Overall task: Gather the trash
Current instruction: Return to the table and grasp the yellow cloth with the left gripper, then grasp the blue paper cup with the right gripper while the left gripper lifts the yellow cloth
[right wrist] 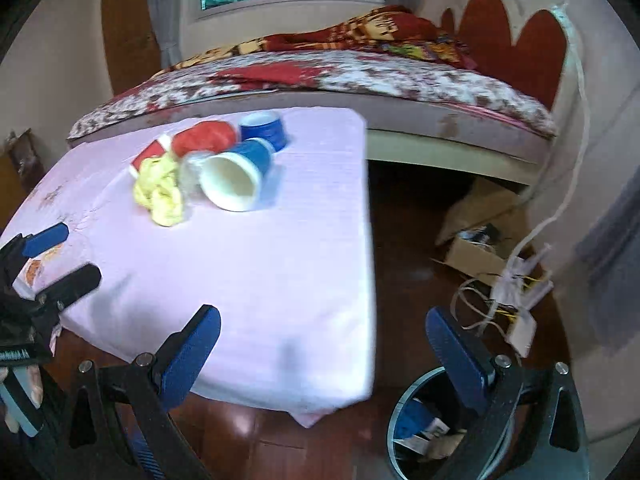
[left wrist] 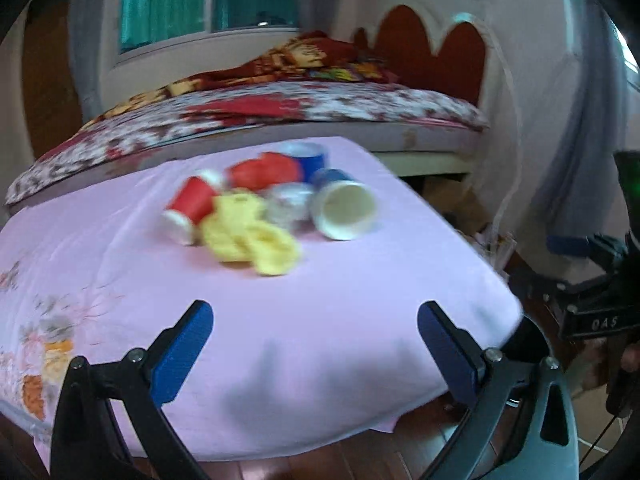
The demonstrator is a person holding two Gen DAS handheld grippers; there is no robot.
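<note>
Both the left tongs and right tongs spread wide, gripping nothing, near edge of pink-clothed tabletop; trash heap mid-cloth: blue cup on its side, red cup, yellow wrapper; bin on floor below right tongs.

You can read one marking only: "0A5" or "OAS", blurred, on a black plate at the right edge of the left wrist view.

The left gripper and the right gripper both have fingers spread wide, nothing between them.
</note>
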